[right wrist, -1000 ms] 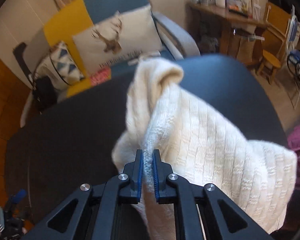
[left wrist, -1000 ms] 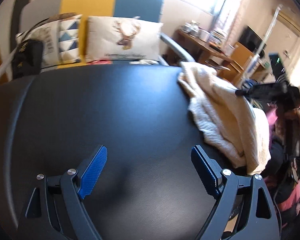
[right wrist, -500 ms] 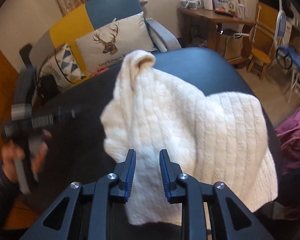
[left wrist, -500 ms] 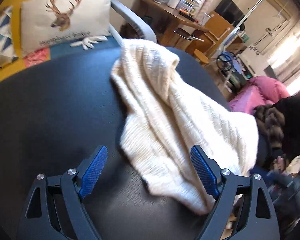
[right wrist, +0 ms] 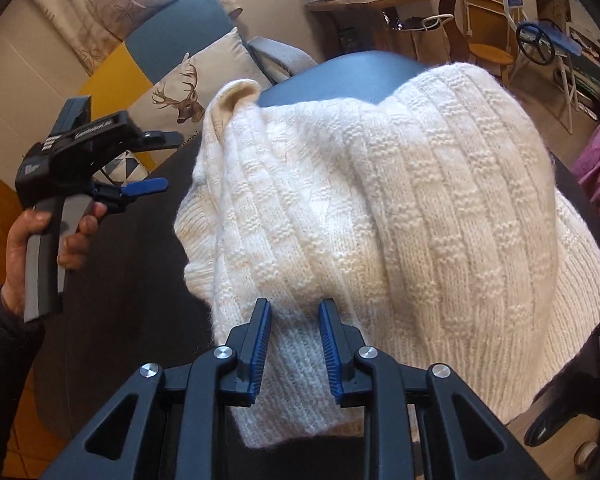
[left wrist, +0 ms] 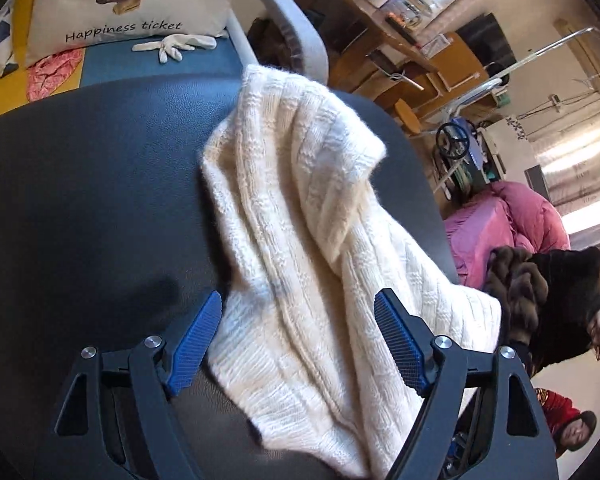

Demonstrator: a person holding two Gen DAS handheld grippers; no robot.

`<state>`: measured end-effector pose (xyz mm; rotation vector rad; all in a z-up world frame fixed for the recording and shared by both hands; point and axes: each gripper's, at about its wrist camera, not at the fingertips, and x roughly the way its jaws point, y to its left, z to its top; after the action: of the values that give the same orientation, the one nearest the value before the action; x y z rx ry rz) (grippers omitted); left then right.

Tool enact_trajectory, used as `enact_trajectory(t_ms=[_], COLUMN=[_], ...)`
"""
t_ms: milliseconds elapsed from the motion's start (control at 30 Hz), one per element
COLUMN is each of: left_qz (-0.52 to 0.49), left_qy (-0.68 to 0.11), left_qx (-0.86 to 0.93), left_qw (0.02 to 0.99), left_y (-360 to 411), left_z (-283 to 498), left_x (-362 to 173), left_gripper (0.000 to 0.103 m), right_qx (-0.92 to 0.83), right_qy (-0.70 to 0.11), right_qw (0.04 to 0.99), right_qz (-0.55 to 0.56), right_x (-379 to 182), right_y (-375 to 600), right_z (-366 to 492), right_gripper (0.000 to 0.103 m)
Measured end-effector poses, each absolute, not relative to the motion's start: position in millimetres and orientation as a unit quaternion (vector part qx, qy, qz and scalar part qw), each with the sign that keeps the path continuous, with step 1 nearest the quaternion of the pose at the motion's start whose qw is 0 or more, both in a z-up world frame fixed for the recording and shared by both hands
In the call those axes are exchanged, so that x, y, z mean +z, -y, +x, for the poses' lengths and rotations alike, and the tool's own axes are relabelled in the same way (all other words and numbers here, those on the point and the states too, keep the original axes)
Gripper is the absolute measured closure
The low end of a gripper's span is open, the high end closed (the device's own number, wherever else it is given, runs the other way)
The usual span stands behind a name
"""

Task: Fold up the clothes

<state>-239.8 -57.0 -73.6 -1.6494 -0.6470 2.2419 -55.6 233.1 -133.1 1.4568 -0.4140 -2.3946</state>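
Black table [right wrist: 112, 320] bears cream sweater [right wrist: 420, 208] between slack right gripper [right wrist: 294, 312], gaping left gripper [left wrist: 298, 312]

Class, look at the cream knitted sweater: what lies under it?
The cream sweater lies crumpled on a dark, leather-like tabletop, which shows around it. Whatever sits directly beneath the knit, and its lower folded layers, cannot be seen.

Cream knit sweater [right wrist: 400, 208] lies crumpled, bunched on dark table [left wrist: 92, 184].
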Motion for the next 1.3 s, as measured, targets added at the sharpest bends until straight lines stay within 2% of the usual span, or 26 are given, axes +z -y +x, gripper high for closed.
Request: enact_trajectory(t_ms=[100,133,167,233,267,300,500,800,867,1167,1300], left_qz=[-0.563,-0.558,-0.561,-0.575,-0.581,-0.588,-0.610,-0.614,-0.618,-0.601,-0.600], left_qy=[0.243,0.245,0.242,0.225,0.221,0.216,0.247,0.210,0.188,0.197,0.201], left_qx=[0.773,0.774,0.772,0.766,0.764,0.762,0.742,0.753,0.758,0.770,0.770], left_qw=[0.161,0.170,0.177,0.179,0.171,0.163,0.127,0.104,0.095,0.085,0.088], left_y=[52.5,49.6,46.1,35.3,33.6,32.0,45.4,47.6,43.7,55.8,61.2], left_z=[-242.5,-243.1,-244.3,-246.5,-248.1,-249.7,-255.2,-265.4,-266.4,-255.3,-249.3], left_x=[-68.7,-65.8,-65.5,-70.9,-75.8,-80.6,-98.8,-99.8,-103.0,-112.4,-110.0], left_gripper=[0.024,0.028,0.036,0.045,0.061,0.068,0.069,0.069,0.079,0.081,0.090], right_qx=[-0.837,-0.838,-0.839,-0.839,-0.840,-0.840,-0.839,-0.842,-0.844,-0.861,-0.883], right_qy=[0.143,0.141,0.140,0.140,0.141,0.142,0.142,0.131,0.126,0.116,0.069], right_qw=[0.150,0.149,0.148,0.148,0.148,0.149,0.152,0.150,0.148,0.149,0.129], right_qz=[0.507,0.506,0.505,0.504,0.503,0.503,0.503,0.501,0.499,0.472,0.446], right_x=[-135.0,-135.9,-136.8,-139.6,-140.4,-141.1,-142.6,-144.9,-144.6,-150.0,-149.8], right_y=[-230.3,-230.0,-229.7,-230.0,-230.6,-231.2,-233.0,-228.1,-226.9,-224.0,-208.7], right_z=[-55.7,-55.3,-55.0,-56.9,-57.2,-57.6,-56.3,-58.5,-57.5,-52.1,-43.2], right_gripper=[0.077,0.077,0.077,0.077,0.077,0.077,0.077,0.076,0.076,0.074,0.073])
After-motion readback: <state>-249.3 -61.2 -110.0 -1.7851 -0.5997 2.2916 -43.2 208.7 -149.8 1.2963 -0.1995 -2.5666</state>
